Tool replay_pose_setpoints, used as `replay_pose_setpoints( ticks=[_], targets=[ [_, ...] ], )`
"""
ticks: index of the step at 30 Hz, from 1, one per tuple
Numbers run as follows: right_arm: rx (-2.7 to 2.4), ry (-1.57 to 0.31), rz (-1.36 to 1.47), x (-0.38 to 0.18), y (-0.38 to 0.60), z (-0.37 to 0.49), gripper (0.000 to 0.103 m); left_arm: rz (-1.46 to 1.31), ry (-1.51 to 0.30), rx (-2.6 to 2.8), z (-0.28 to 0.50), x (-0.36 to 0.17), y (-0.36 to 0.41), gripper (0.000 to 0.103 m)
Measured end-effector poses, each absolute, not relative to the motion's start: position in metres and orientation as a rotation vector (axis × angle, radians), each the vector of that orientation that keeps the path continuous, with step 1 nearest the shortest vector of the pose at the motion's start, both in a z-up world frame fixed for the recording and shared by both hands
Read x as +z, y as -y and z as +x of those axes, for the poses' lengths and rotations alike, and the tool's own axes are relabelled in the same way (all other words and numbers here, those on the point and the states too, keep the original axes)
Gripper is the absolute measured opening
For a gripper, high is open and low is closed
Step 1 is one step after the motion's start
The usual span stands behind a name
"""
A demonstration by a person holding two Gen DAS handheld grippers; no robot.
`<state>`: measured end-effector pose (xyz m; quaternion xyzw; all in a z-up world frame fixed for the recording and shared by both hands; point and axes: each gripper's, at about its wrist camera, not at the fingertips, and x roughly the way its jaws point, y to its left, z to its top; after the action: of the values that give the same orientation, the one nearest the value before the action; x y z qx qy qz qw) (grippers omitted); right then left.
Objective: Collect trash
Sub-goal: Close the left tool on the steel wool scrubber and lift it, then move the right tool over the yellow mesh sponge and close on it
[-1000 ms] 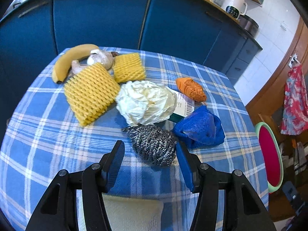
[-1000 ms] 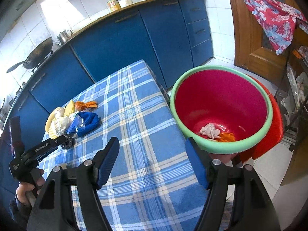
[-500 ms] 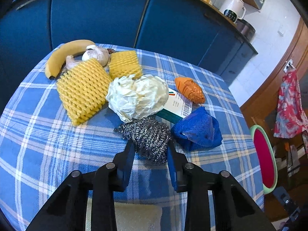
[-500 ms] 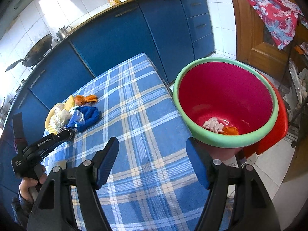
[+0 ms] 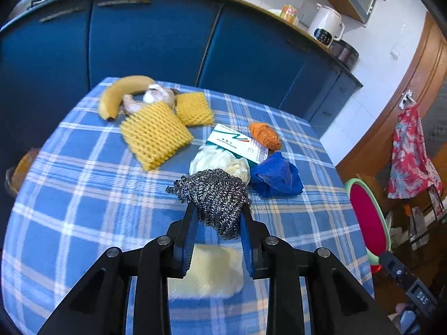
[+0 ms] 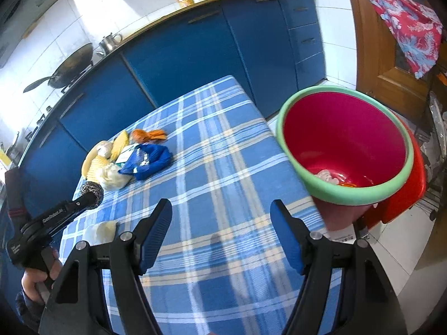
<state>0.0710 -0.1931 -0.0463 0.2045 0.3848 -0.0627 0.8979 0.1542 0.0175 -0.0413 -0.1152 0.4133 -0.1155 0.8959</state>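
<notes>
Through the left wrist camera I see my left claw (image 5: pixel 218 217) pinching a steel wool scourer (image 5: pixel 213 195), its blue pads pressed on both sides of the wad, which hangs clear of the bench (image 5: pixel 83 195). The bench wears a blue-and-white checked cloth. On it lie a banana (image 5: pixel 120 92), a garlic bulb (image 5: pixel 157 95), two yellow foam fruit nets (image 5: pixel 155 134), a white crumpled wrapper (image 5: pixel 220 162), a printed carton (image 5: pixel 237 143), an orange crumpled scrap (image 5: pixel 264 135) and a blue cloth (image 5: pixel 276 174). A pale sponge-like piece (image 5: pixel 206 270) sits just below my claw. Behind the bench run dark blue cabinets (image 5: pixel 145 42); a white kettle (image 5: pixel 325 28) stands on the counter, and a floral garment (image 5: pixel 410 153) hangs at a wooden door.

Through the right wrist camera my right claw (image 6: pixel 220 234) stands wide with nothing between its pads, above bare checked cloth. Just off the bench's right edge is a red bin with a green rim (image 6: pixel 290 114), with a few scraps at its bottom. At far left I see the left claw carrying the scourer over the bench's corner, the hand (image 6: pixel 39 276) gripping its handle. A wok (image 6: pixel 72 67) rests on the tiled counter.
</notes>
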Motion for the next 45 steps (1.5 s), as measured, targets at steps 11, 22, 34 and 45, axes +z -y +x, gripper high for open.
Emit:
replay_pose_setpoints(
  ticks=[11,22,34,45],
  targets=[
    [-0.049,-0.802,0.374,-0.041,0.151,0.071,0.074,-0.259,-0.817,-0.15,0.118,-0.028,-0.064,0.029],
    [0.074,-0.846,0.302,-0.045,0.089,0.081,0.083,-0.282,-0.798,-0.052,0.089,-0.033,-0.113,0.029],
    [0.144,-0.924,0.254,-0.064,0.024,0.109,0.094,-0.328,-0.792,0.03,0.075,-0.048,-0.156,0.03],
    [0.117,-0.966,0.19,-0.085,-0.017,0.14,0.101,-0.363,-0.79,0.043,0.074,-0.052,-0.174,0.03]
  ],
)
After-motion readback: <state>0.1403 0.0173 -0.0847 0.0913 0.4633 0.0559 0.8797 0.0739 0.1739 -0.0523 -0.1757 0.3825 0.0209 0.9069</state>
